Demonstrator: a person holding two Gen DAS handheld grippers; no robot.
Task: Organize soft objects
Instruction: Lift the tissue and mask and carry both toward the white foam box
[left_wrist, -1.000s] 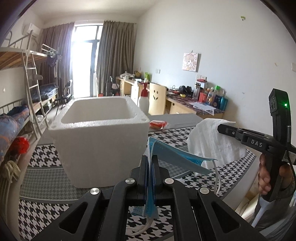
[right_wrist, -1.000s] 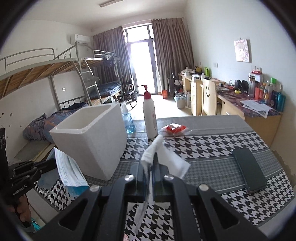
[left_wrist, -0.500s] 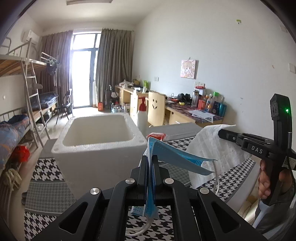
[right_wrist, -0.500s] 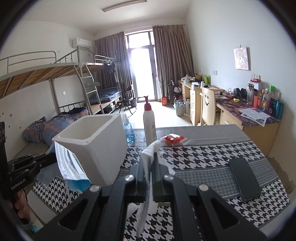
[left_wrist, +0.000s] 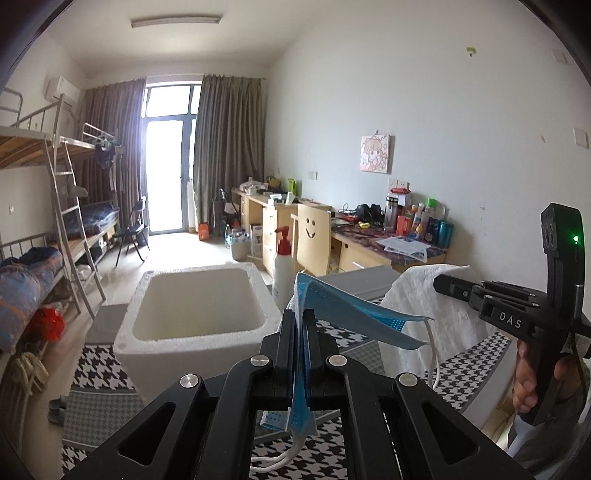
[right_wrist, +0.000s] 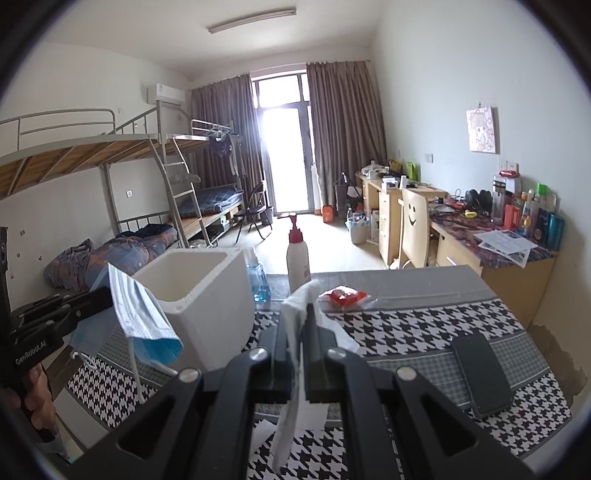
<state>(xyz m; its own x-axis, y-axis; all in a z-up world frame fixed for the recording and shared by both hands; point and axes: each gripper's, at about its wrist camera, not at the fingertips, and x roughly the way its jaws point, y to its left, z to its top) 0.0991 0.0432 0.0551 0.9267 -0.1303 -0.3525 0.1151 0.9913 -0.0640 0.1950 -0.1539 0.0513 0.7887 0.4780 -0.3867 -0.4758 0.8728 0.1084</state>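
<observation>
My left gripper is shut on a blue face mask and holds it in the air, just right of and nearer than the open white foam box. The mask also hangs beside the box in the right wrist view. My right gripper is shut on a white tissue that droops below the fingers, above the checked tablecloth. In the left wrist view the tissue hangs from the right gripper at the right.
A pump bottle and a blue-liquid bottle stand behind the box. A red packet lies at mid-table. A black phone lies at the right. Desks, a chair and bunk beds stand beyond.
Both grippers have risen with their loads. The box's inside now shows in the left wrist view, and the mask hangs closer to the box.
</observation>
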